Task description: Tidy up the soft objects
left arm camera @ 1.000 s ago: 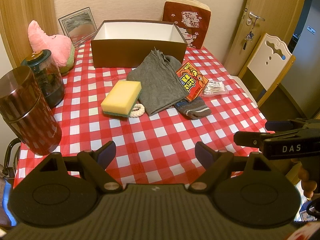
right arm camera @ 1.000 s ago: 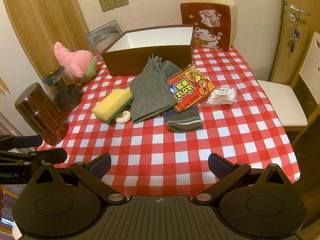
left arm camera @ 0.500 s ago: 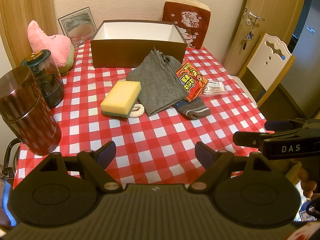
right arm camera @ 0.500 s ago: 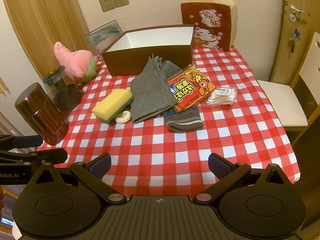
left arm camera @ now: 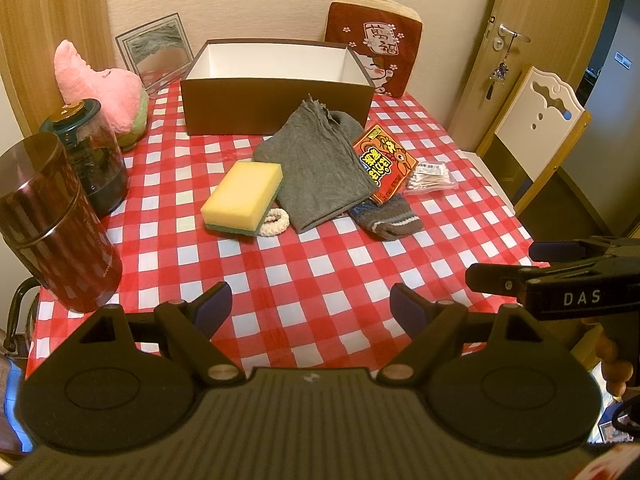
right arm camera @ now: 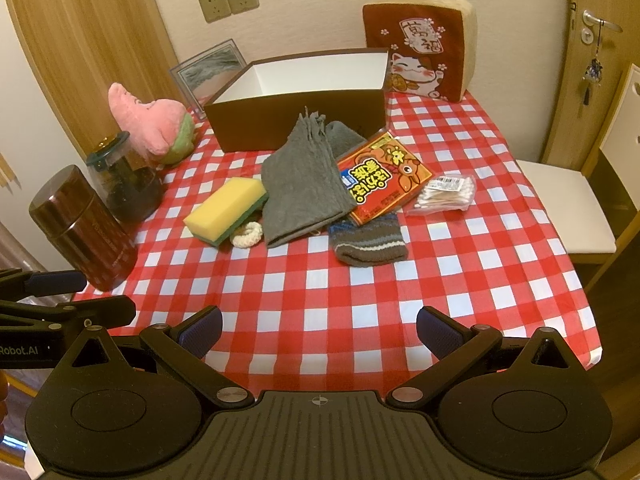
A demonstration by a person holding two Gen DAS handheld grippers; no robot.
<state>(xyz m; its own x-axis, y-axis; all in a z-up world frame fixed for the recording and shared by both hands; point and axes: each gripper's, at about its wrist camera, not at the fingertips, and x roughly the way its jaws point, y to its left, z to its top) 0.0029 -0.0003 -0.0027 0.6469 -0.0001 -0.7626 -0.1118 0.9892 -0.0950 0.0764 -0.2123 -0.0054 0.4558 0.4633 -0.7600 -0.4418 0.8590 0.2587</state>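
Both tools are hovering at the near edge of the desk, nothing picked up yet.

The left tool (left arm camera: 310,306) and right tool (right arm camera: 318,330) are both hanging with fingers spread apart, holding nothing. Ahead of them the yellow sponge (left arm camera: 243,197), grey cloth (left arm camera: 320,164) and knitted sock (right arm camera: 368,240) are lying mid-desk (left arm camera: 280,280), with the pink plush (left arm camera: 100,84) far ahead to the left. I would judge the sponge easiest to start with: squeezing across its narrow sides, lifting clear of the white ring (left arm camera: 275,222) touching it. The brown box (left arm camera: 276,80) beyond is sitting open, seemingly holding nothing. Two lidded jars (right arm camera: 84,224) are standing left; one is showing dark contents.
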